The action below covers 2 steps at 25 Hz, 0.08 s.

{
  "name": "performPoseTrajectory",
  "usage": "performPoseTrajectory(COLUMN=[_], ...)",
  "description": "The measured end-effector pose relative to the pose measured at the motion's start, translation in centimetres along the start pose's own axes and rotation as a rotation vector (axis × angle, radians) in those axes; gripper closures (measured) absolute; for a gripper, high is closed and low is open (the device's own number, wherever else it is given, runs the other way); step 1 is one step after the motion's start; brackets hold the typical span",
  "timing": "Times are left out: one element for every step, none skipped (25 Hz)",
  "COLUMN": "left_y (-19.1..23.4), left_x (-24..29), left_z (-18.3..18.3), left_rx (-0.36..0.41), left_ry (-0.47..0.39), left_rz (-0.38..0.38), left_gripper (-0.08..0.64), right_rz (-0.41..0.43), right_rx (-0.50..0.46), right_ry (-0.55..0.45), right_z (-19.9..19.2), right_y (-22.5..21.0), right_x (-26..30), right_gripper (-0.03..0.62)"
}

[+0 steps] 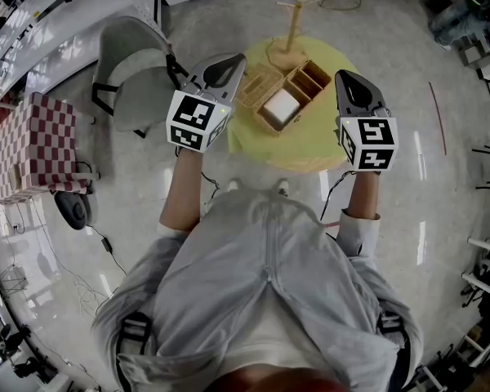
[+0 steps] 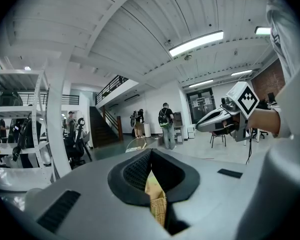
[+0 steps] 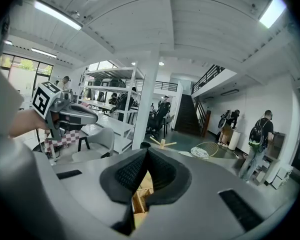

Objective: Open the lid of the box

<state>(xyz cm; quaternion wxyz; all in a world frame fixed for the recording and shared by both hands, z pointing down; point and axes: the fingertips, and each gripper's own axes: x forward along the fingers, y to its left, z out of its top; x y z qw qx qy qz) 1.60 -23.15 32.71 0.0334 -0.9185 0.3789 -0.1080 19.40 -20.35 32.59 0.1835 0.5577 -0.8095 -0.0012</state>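
So, we hold both grippers at upper ctr of frame, flanking the round yellow table (image 1: 310, 155). Left gripper (image 1: 232, 65): jaws clenched, nothing btwn them. Right gripper (image 1: 344, 78): same, clenched & empty. Box (image 1: 304, 86) sits on table btwn the two, white lid (image 1: 282, 104) on it, wicker basket (image 1: 259, 85) touching its left side.

Left claw (image 1: 231, 65), right claw (image 1: 345, 78): both closed

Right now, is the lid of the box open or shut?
Shut, as far as the head view shows: the white lid lies flat over the box, covering its inside.
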Motion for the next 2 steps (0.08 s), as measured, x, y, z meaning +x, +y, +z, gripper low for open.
performPoseTrajectory(left_y=[-0.04,-0.07], left_x=[0.00,0.00], left_z=[-0.06,-0.13], left_rx=[0.001,0.001], left_ry=[0.001,0.002], left_rz=[-0.003,-0.005], left_gripper=[0.532,0.531], right_rz=[-0.001,-0.001], right_rx=[0.001,0.003], right_ry=[0.001,0.001], right_z=[-0.02,-0.04], right_y=[0.05,0.11], right_x=[0.00,0.01], right_gripper=[0.570,0.570])
